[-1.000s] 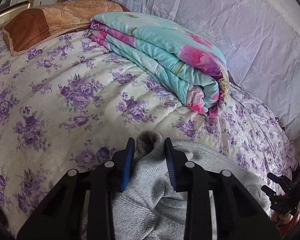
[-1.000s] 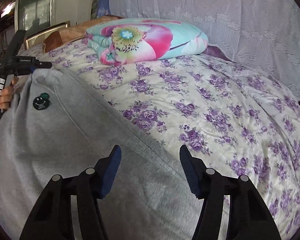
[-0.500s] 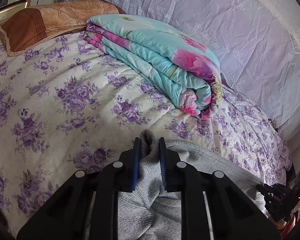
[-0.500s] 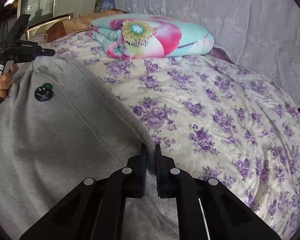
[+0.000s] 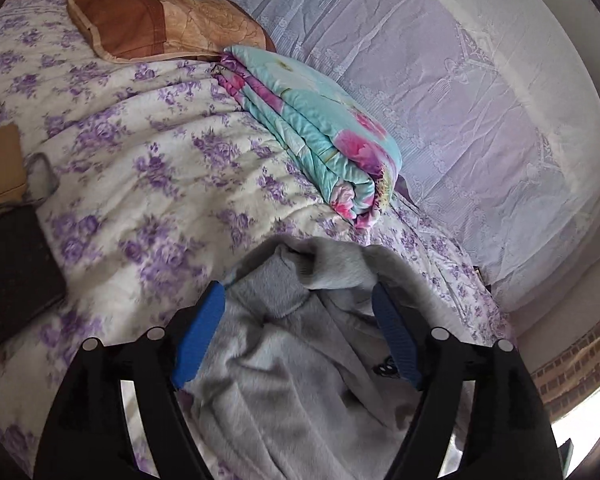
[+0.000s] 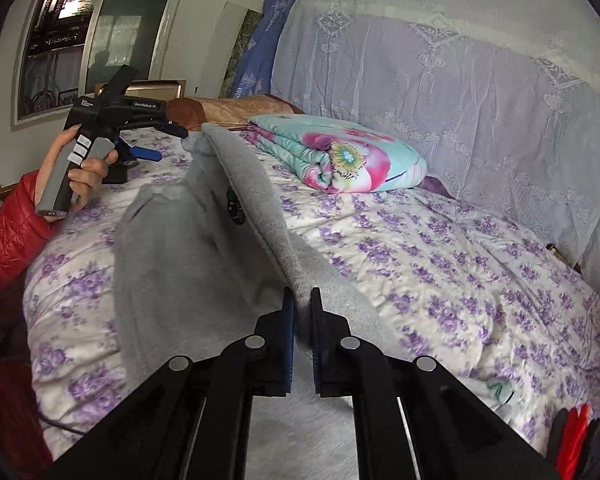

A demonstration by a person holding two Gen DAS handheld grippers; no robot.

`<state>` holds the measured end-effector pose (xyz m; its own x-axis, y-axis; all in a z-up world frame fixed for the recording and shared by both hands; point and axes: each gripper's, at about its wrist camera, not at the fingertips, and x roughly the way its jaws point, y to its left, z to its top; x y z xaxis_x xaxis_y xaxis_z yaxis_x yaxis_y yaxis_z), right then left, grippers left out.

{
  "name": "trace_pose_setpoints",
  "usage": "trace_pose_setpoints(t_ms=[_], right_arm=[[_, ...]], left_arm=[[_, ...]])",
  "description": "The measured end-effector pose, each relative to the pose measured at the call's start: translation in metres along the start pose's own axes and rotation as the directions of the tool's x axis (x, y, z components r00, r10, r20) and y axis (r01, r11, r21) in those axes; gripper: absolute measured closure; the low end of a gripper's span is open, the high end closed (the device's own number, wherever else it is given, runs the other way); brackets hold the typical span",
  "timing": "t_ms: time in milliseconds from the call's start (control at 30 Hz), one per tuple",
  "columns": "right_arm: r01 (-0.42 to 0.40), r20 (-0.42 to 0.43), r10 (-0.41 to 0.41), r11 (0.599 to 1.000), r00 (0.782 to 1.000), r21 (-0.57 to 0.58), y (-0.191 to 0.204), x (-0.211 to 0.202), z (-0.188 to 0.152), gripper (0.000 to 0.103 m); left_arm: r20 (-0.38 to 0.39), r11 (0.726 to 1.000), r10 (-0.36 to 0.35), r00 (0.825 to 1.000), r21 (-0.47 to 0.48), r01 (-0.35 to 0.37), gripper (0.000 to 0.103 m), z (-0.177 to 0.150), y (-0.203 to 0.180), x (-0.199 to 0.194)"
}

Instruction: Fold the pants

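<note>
The grey fleece pants (image 5: 300,360) lie bunched on the floral bedspread. In the left wrist view my left gripper (image 5: 298,300) is open, its blue pads wide apart with a fold of the pants between them, not pinched. In the right wrist view my right gripper (image 6: 302,300) is shut on an edge of the pants (image 6: 244,184), which rise in a taut ridge toward the left gripper (image 6: 156,136), seen held in a hand at the far left.
A folded turquoise and pink quilt (image 5: 320,132) (image 6: 340,156) and a brown pillow (image 5: 160,20) lie at the back of the bed. A lace curtain (image 6: 440,80) hangs behind. A dark box (image 5: 8,272) sits on the bed at left.
My left gripper, shut on the pants half a second ago, has opened and lifted. My right gripper stays shut on the pants and has raised them, so the cloth now stands in a ridge.
</note>
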<state>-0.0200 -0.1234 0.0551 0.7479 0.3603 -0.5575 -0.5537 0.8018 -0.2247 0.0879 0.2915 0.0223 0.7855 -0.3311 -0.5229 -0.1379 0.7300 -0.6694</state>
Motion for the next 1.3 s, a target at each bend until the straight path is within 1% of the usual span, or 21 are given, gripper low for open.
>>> trace_pose_setpoints(t_ms=[67,100,200,267,300,367,400,500,600,700,800,867,900,933,967,1000,1033,1100,1167,1233,1300], right_arm=[[-0.012,-0.009,0.012,1.0,1.0,0.017,0.006,-0.003,-0.015,0.095],[-0.017,-0.015,0.017,1.0,1.0,0.024,0.01,-0.004,-0.022,0.095],[-0.028,-0.02,0.029,0.998,0.999,0.05,0.015,-0.005,-0.035,0.095],[-0.028,-0.013,0.029,0.998,0.999,0.062,0.016,-0.007,-0.039,0.095],[-0.03,-0.012,0.031,0.997,0.999,0.064,0.015,-0.008,-0.039,0.095],[-0.029,-0.007,0.029,0.998,1.0,0.059,0.014,-0.009,-0.038,0.095],[-0.031,-0.007,0.031,0.998,0.999,0.057,0.014,-0.009,-0.037,0.095],[-0.03,-0.007,0.031,0.998,1.0,0.055,0.014,-0.009,-0.036,0.095],[-0.028,-0.002,0.028,0.997,1.0,0.068,0.014,-0.01,-0.035,0.095],[-0.024,0.003,0.024,0.997,1.0,0.08,0.013,-0.011,-0.035,0.095],[-0.019,0.0,0.019,0.997,1.0,0.077,0.014,-0.012,-0.035,0.095],[-0.015,-0.003,0.016,0.997,1.0,0.073,0.015,-0.012,-0.035,0.095],[-0.014,-0.003,0.014,0.997,1.0,0.071,0.015,-0.013,-0.035,0.095],[-0.015,-0.004,0.015,0.998,1.0,0.069,0.015,-0.013,-0.034,0.095],[-0.016,-0.009,0.016,0.998,1.0,0.065,0.015,-0.012,-0.034,0.095],[-0.014,-0.015,0.015,0.998,1.0,0.06,0.016,-0.011,-0.034,0.095],[-0.015,-0.019,0.016,0.998,1.0,0.058,0.017,-0.012,-0.034,0.095],[-0.011,-0.025,0.012,0.999,1.0,0.047,0.02,-0.014,-0.034,0.095],[0.004,0.001,-0.004,0.999,1.0,0.033,0.024,-0.024,-0.029,0.095],[-0.006,0.021,0.006,1.0,1.0,0.013,0.031,-0.039,-0.022,0.095],[-0.043,-0.007,0.042,0.999,0.999,-0.021,0.041,-0.045,-0.023,0.095]], left_arm=[[-0.025,1.0,-0.024,0.999,-0.012,0.024,0.028,-0.005,-0.001,-0.014],[-0.044,1.0,-0.025,0.999,-0.015,0.024,0.024,-0.008,-0.002,-0.016],[-0.109,1.0,0.01,0.994,-0.026,-0.013,0.023,-0.019,0.002,-0.007],[-0.147,0.996,0.037,0.989,-0.07,-0.047,0.024,-0.027,0.012,0.004],[-0.163,0.993,0.025,0.986,-0.106,-0.043,0.024,-0.031,0.019,0.009],[-0.192,0.985,-0.028,0.981,-0.173,-0.006,0.026,-0.037,0.029,0.015],[-0.193,0.982,-0.035,0.981,-0.189,-0.002,0.028,-0.039,0.03,0.016],[-0.165,0.985,-0.028,0.986,-0.171,-0.001,0.029,-0.035,0.02,0.012],[-0.157,0.99,-0.038,0.987,-0.143,0.015,0.037,-0.026,0.006,0.011],[-0.183,0.989,-0.035,0.982,-0.149,0.008,0.037,-0.021,0.001,0.019],[-0.224,0.988,-0.026,0.974,-0.152,-0.009,0.037,-0.027,0.002,0.026],[-0.27,0.984,-0.054,0.961,-0.176,0.006,0.037,-0.034,0.005,0.03],[-0.281,0.983,-0.066,0.957,-0.184,0.014,0.037,-0.038,0.006,0.031],[-0.281,0.983,-0.066,0.957,-0.185,0.013,0.037,-0.04,0.006,0.031],[-0.268,0.984,-0.056,0.962,-0.179,0.008,0.038,-0.04,0.006,0.031],[-0.248,0.985,-0.045,0.968,-0.171,0.002,0.051,-0.037,0.005,0.03],[-0.238,0.988,-0.039,0.97,-0.157,0.001,0.068,-0.033,0.003,0.03],[-0.243,0.99,-0.056,0.968,-0.139,0.022,0.084,-0.024,-0.002,0.033],[-0.237,0.996,-0.05,0.97,-0.089,0.03,0.085,-0.019,-0.014,0.026],[-0.217,0.999,-0.034,0.976,-0.012,0.032,0.085,-0.016,-0.026,0.013],[-0.218,0.999,-0.024,0.976,0.024,0.03,0.085,-0.019,-0.025,0.002]])
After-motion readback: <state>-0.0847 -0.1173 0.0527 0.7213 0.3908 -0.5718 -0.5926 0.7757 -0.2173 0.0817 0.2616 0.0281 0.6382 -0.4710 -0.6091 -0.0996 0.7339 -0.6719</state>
